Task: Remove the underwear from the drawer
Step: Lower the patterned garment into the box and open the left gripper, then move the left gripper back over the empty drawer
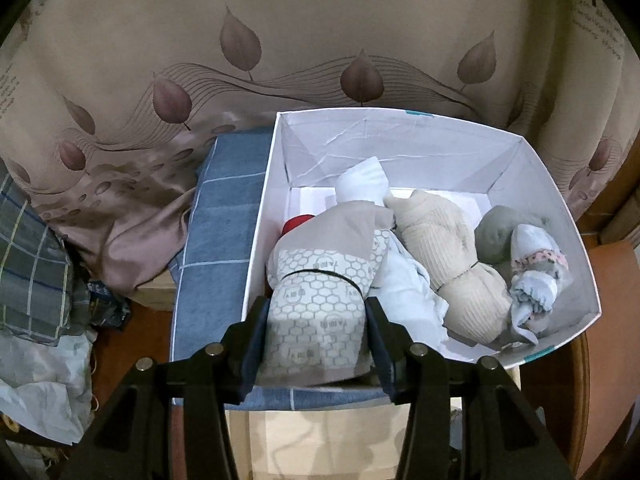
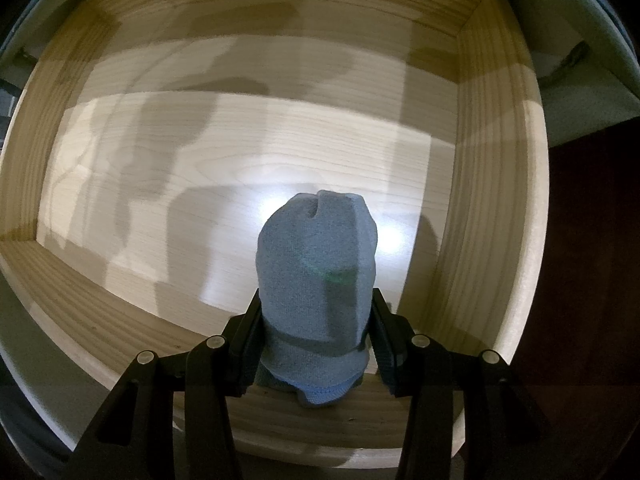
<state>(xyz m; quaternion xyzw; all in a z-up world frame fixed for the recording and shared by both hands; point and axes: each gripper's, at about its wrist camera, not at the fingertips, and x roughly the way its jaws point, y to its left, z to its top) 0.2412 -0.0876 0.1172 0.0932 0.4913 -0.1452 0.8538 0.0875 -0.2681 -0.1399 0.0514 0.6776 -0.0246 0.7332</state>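
Note:
A white box (image 1: 400, 140) holds several rolled underwear bundles: a beige ribbed one (image 1: 436, 240), a grey one (image 1: 494, 236), a pale blue one with pink trim (image 1: 536, 272), a white one (image 1: 364, 184) and a bit of red (image 1: 298, 222). My left gripper (image 1: 316, 308) reaches into the box's near end, both pads against a grey honeycomb-patterned roll (image 1: 316, 292) tied with a black band. In the right wrist view my right gripper (image 2: 316, 300) points down, shut on a blue-grey roll (image 2: 320, 264) held over the bare wooden drawer (image 2: 480, 200).
A blue checked towel (image 1: 224, 232) lies under and left of the box. A beige leaf-print curtain (image 1: 280, 40) hangs behind. At the far left are a checked cloth (image 1: 28, 260) and a white plastic bag (image 1: 44, 380). Dark floor (image 2: 592, 260) shows right of the drawer.

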